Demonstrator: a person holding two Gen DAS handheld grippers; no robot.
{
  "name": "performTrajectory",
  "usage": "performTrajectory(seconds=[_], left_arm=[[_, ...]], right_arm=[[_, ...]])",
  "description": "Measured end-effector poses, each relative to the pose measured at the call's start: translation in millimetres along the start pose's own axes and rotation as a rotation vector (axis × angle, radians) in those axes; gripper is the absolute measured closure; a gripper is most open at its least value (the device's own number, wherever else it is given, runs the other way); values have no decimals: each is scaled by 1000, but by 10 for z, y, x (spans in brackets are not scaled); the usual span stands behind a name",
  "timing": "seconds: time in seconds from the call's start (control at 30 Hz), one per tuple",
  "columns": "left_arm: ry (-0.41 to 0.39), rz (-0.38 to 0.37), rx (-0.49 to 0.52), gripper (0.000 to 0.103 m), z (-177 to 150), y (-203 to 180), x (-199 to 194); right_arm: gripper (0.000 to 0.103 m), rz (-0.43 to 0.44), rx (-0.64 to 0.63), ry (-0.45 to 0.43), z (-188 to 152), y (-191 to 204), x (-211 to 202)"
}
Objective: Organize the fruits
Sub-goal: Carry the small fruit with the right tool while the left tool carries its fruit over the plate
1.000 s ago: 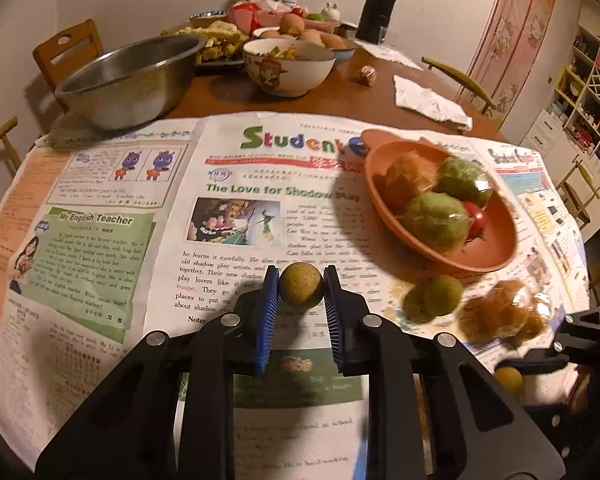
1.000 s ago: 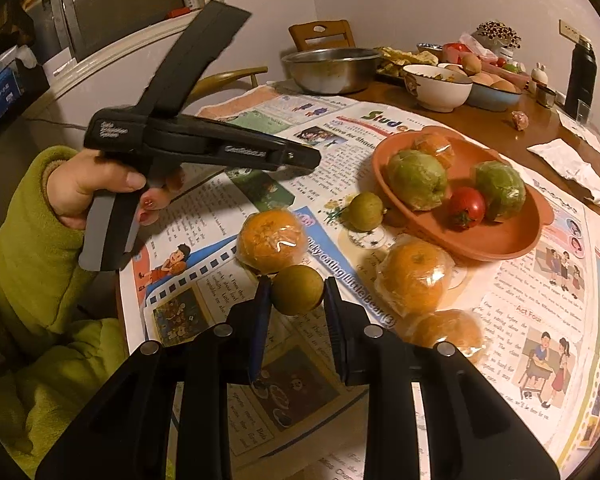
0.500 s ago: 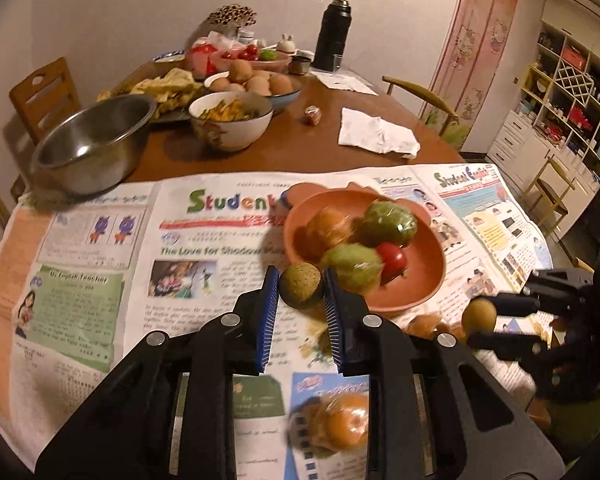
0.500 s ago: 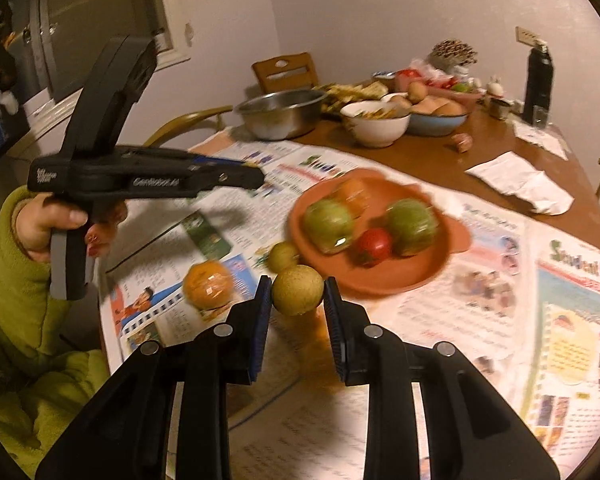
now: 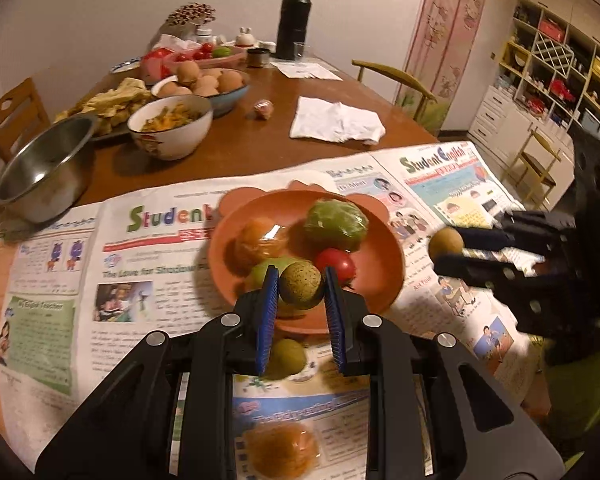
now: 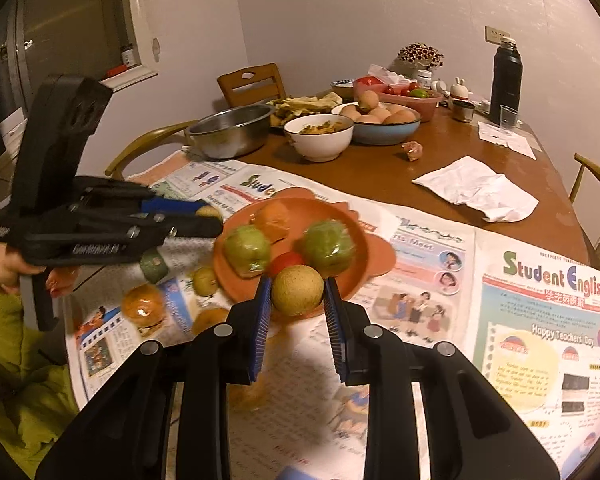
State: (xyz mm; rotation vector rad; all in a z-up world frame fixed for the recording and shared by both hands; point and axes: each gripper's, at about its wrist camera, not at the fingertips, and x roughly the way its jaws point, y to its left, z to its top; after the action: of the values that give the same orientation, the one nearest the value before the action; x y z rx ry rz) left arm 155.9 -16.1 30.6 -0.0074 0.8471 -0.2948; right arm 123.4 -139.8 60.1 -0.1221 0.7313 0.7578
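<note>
An orange plate (image 5: 380, 272) on the newspaper holds a wrapped orange (image 5: 260, 240), two wrapped green fruits (image 5: 336, 220) and a tomato (image 5: 338, 262). My left gripper (image 5: 301, 286) is shut on a small brown-green round fruit (image 5: 301, 286), held above the plate's near rim. My right gripper (image 6: 296, 290) is shut on a similar round fruit (image 6: 296, 290), held at the plate's (image 6: 360, 256) near edge. In the left wrist view the right gripper (image 5: 446, 244) comes in from the right. A small green fruit (image 5: 286, 356) and a wrapped orange (image 5: 280, 448) lie on the paper.
Beyond the newspaper (image 5: 60, 280) stand a steel bowl (image 5: 44, 168), a white food bowl (image 5: 172, 124), a bowl of eggs (image 5: 208, 84), a black flask (image 5: 294, 20) and a crumpled napkin (image 5: 336, 120). Chairs surround the table.
Both grippers have moved toward the plate with their fruits held; the left has swung right and forward, the right has swung in toward the plate's near edge.
</note>
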Motion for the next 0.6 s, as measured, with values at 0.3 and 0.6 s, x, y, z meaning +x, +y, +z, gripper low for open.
performTrajectory(seconds=[0.3, 0.6], left_arm=[[45, -14, 48, 87, -6, -218, 173], [77, -30, 63, 87, -20, -317, 295]], right_arm=[[78, -1, -6, 20, 95, -184, 167], [78, 21, -13, 52, 127, -259, 314]])
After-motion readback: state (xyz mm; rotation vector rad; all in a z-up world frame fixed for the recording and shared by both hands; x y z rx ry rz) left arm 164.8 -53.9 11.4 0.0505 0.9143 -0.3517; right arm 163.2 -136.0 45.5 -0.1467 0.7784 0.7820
